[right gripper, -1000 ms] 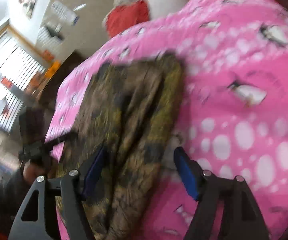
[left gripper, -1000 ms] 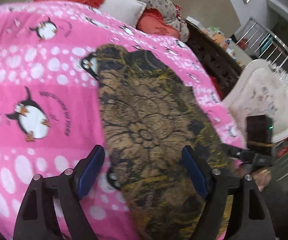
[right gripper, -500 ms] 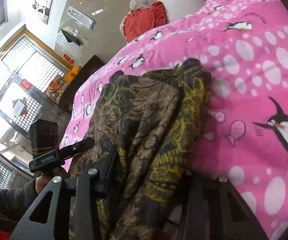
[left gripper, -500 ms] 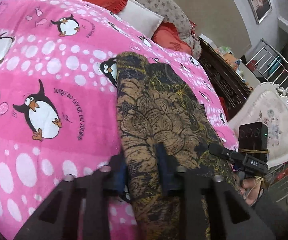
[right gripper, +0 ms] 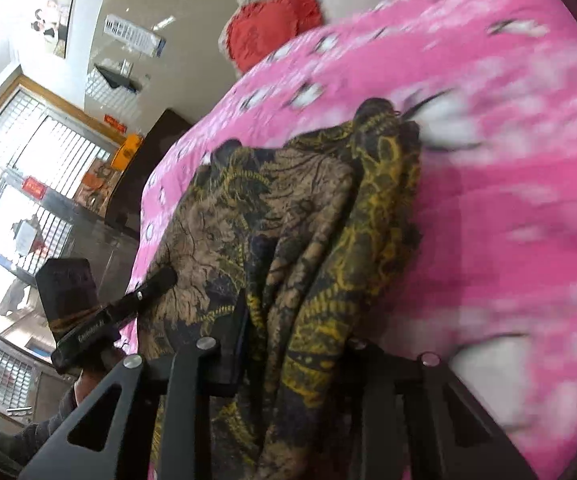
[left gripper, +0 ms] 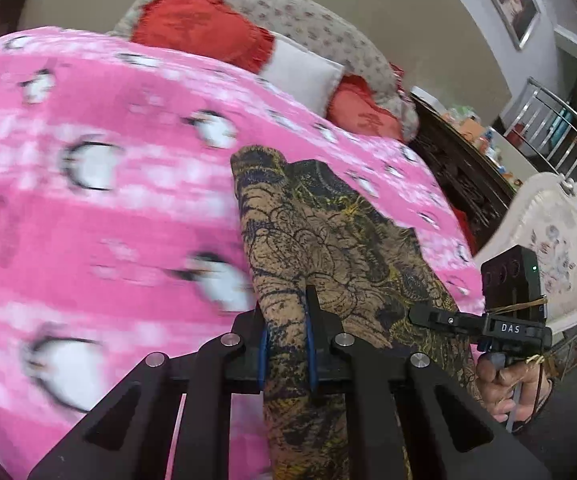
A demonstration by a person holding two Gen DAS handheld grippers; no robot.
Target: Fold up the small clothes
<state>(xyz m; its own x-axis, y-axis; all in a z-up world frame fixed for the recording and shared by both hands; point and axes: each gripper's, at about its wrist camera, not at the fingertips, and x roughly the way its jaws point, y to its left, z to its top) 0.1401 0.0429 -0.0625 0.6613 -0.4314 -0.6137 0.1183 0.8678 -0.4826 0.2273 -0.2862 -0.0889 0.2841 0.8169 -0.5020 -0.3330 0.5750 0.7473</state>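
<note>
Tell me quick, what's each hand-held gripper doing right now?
Left hand-held gripper: shut on the brown-and-yellow patterned fabric garment.
Right hand-held gripper: just been closing, shut on the same garment.

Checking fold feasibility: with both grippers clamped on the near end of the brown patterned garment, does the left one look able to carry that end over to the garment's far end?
Probably yes. The left gripper is shut on the garment, and only bare pink blanket surrounds the far end.
</note>
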